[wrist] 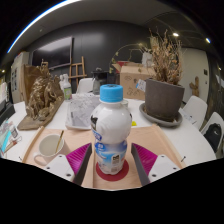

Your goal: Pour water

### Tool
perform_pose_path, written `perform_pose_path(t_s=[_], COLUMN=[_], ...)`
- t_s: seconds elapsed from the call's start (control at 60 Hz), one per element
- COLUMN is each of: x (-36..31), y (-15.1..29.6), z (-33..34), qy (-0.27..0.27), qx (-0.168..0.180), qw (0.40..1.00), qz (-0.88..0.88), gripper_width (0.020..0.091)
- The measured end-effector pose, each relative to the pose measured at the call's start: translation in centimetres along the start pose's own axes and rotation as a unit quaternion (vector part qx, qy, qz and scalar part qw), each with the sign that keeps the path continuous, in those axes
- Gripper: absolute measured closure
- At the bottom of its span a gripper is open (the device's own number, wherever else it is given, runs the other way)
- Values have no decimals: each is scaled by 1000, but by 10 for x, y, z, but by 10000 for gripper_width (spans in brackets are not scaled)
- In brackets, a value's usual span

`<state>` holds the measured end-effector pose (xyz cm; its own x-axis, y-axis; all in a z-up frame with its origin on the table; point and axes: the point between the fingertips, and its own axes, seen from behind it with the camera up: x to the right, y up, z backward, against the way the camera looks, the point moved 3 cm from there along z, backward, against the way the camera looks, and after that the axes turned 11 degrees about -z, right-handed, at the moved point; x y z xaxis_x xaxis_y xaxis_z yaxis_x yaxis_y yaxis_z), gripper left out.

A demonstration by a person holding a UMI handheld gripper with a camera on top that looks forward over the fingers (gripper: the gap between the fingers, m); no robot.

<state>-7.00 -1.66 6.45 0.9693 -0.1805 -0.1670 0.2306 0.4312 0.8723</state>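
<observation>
Blue-capped water bottle [111, 130] stands upright on the counter [185, 140] between the spread fingers of the hand-held gripper [112, 160], appearing full, heavy, slick-labelled; grasp recommended mid-body.

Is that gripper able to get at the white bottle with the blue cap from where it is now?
Probably yes. The bottle already stands between the open gripper fingers, with nothing between it and either pink pad. A small gap shows at each side, so closing should take hold. The cup sits off to one side, out of the way.
</observation>
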Motion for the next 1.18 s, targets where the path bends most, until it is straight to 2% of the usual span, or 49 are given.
perform_pose_path(t_s=[0.017,0.067,0.133,0.167,0.417,0.767,0.95,1.183], x=[0,1,2,0,-21,-77,-93,-99], y=[0,2,5,7,0,-28,-33,-45], z=[2,9,28,38,158,344,387,407], qy=[-1,-4,-17,-21,-58,-64,-72,-70], qx=[-2,-4,-4,-6,-40,-45,-36,-44], qw=[1000,1000,1000,1000,997,997,997,997], qz=[-2,-8,-13,-12,-33,-10,7,7], gripper_width=[234,281,236,252,247,246,249,249])
